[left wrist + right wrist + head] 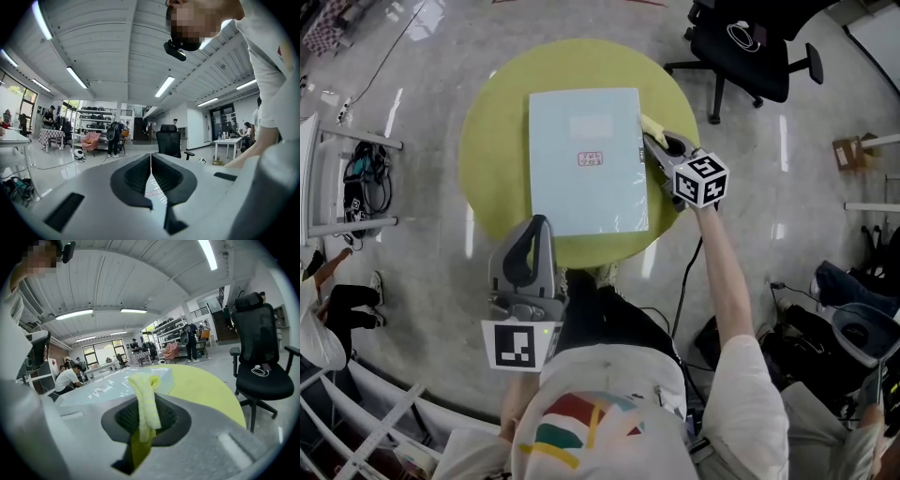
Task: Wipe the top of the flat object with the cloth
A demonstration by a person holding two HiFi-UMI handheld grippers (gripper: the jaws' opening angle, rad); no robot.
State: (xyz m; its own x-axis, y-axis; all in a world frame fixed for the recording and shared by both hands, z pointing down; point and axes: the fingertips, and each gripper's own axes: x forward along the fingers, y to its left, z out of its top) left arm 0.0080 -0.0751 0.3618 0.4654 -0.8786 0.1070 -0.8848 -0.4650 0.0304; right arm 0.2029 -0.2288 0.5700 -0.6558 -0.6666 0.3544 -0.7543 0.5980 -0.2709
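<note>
A flat pale-blue object [584, 159] with a small red label lies on the round yellow-green table [492, 150]; its far end shows in the right gripper view [117, 383]. My right gripper [656, 146] is at the object's right edge, shut on a yellow cloth [652, 127] [146, 404] that sticks out past the jaws. My left gripper [536, 228] hovers at the table's near edge, just below the object, jaws shut with nothing between them [151, 171].
A black office chair [750, 47] stands beyond the table at the upper right, also in the right gripper view [260, 362]. Cables and a white frame [347, 178] are at the left. A seated person [323, 309] is at the lower left.
</note>
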